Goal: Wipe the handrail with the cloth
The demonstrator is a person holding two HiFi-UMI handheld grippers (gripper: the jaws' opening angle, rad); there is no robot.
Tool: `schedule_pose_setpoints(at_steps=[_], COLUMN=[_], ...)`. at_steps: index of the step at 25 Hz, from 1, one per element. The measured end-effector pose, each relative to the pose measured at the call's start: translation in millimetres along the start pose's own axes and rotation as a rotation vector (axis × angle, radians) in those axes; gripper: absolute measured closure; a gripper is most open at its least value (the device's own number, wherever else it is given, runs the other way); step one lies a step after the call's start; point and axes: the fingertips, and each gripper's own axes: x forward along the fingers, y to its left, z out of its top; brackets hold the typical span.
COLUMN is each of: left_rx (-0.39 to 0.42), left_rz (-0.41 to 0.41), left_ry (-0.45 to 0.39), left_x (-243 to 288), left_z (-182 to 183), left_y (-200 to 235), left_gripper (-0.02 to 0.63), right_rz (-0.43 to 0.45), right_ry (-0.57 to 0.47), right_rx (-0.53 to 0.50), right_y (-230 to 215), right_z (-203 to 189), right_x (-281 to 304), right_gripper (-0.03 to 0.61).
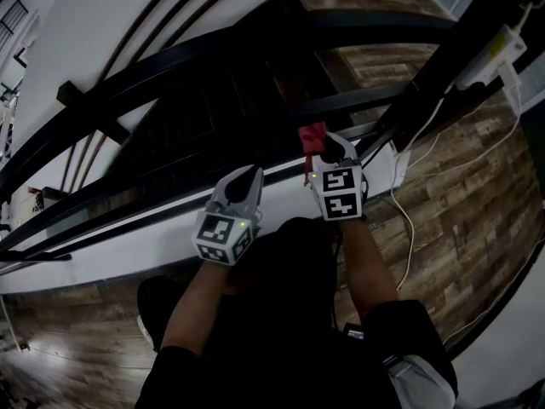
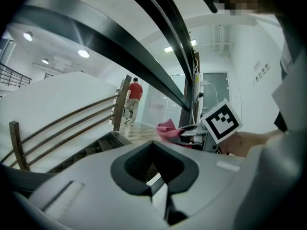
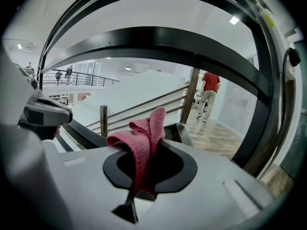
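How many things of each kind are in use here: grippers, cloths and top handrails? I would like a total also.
Grippers: 2 (left gripper, shut on nothing; right gripper, shut on the cloth)
Cloths: 1 (pink cloth)
Top handrails: 1 (black handrail)
Total: 4

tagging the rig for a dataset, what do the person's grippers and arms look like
Both the left gripper and right gripper have light grey, tapering shells with a black lining round the jaws. Each carries a cube of black-and-white square markers with a small green light. The person wears dark short sleeves; no cables show on the grippers.
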Motion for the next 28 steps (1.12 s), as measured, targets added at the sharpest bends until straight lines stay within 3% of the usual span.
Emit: schedule_pose_setpoints(at_steps=[10, 16, 23, 28], left_rx=[0.007, -0.003, 0.052, 0.005], left_rz=[0.061, 0.105, 0.123, 0.162], left_ry=[-0.015, -0.038, -0.029, -0.051], left_x=[-25.1, -37.8, -60.3, -84.8], left_z=[-1.1, 1.7, 3.0, 3.2], left_y=[29.4, 42.1, 66.0, 86.8], left_gripper=[0.614, 0.614, 0.614, 0.614], right_rz=[0.093, 0.144, 0.233, 0.246], right_ry=[0.000, -0.001, -0.001, -0.007], right_rx=[-0.005, -0.129, -0.148, -0.155], right_y=[41.6, 81.4, 124.9, 142.4], right_z=[7.5, 14.1, 19.9, 24.1], right_x=[1.6, 3.8, 3.3, 6.1], right_gripper=[0.529, 0.529, 0.529, 0.529])
